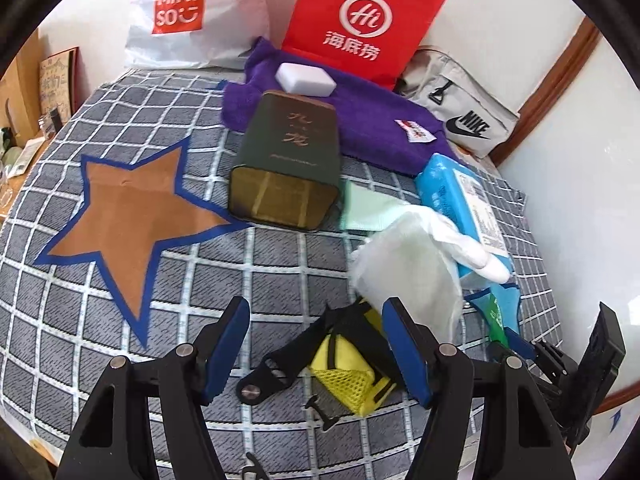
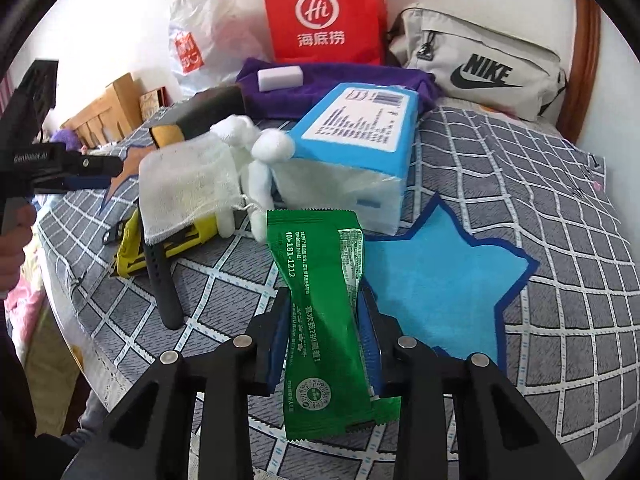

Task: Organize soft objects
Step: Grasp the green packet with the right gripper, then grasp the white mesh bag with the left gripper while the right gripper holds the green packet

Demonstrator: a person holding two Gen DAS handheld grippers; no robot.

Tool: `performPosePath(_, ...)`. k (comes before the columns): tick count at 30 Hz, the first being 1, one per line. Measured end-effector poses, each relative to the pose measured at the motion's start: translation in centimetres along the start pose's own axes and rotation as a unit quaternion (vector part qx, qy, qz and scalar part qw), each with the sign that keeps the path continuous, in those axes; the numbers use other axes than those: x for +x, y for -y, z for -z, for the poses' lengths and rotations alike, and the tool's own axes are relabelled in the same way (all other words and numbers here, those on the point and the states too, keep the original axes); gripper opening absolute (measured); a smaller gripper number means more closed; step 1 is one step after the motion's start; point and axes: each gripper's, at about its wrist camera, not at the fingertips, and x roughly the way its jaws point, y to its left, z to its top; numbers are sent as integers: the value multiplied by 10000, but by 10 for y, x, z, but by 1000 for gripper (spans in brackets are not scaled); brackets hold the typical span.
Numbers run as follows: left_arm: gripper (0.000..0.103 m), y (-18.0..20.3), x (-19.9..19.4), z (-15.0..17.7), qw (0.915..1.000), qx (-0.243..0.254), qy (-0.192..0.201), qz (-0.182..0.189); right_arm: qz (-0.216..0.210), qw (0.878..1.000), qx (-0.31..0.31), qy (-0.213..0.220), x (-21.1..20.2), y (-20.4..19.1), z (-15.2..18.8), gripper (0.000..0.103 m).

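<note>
A: Bedroom, by the look of it: a bed (image 1: 100, 276) under a grey checked cover, white walls, a wooden bed frame at the far corner, shelving off to one side.

B: And what sits on the cover?

A: Two star patches, a brown star (image 1: 128, 216) and a blue star (image 2: 436, 280). Neither seems to have anything sorted onto it, so the organizing looks barely begun.

B: What is in hand?

A: The right gripper (image 2: 324, 312) has its jaws narrow, pinching a green packet (image 2: 324, 312) above the near edge of the blue star. The left gripper (image 1: 316, 332) hangs over the cover with jaws wide and nothing between the pads; a yellow mesh pouch (image 1: 344, 376) with a black strap lies just below it.

B: And the rest?

A: Still a heap: a white gauze bag (image 1: 404, 268), a white glove (image 2: 260, 152), a blue tissue pack (image 2: 356, 136), a purple towel (image 1: 360, 120) with a white sponge (image 1: 306, 78) on it, and a dark tin (image 1: 288, 160) lying on its side. Shopping bags and a grey pouch (image 2: 480, 68) lean at the wall. Most of it likely remains to be placed.
</note>
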Motion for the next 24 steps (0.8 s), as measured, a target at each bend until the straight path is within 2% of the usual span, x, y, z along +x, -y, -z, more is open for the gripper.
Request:
performPosePath(4, 65, 12, 6, -1, 9997, 121, 77, 179, 10, 10000, 75, 2, -1, 3, -1, 33)
performPosePath(9, 61, 23, 17, -3, 9996, 239, 76, 161, -35, 9999, 149, -10, 1, 6, -1, 33)
performPosePath(12, 49, 23, 22, -5, 9995, 134, 88, 284, -50, 9998, 175, -51, 5, 9, 0, 33)
performPosePath(13, 41, 22, 23, -6, 9994, 99, 78, 332, -60, 9998, 195, -80, 7, 10, 0, 33)
performPosePath(14, 26, 22, 24, -7, 9993, 76, 74, 370, -63, 9997, 206, -97, 9, 10, 0, 33)
performPosePath(16, 10, 21, 26, -7, 9993, 105, 32, 361, -59, 9997, 225, -126, 12, 12, 1, 33)
performPosePath(24, 7, 6, -1, -9, 9992, 45, 314, 257, -12, 9995, 273, -129, 12, 13, -2, 33)
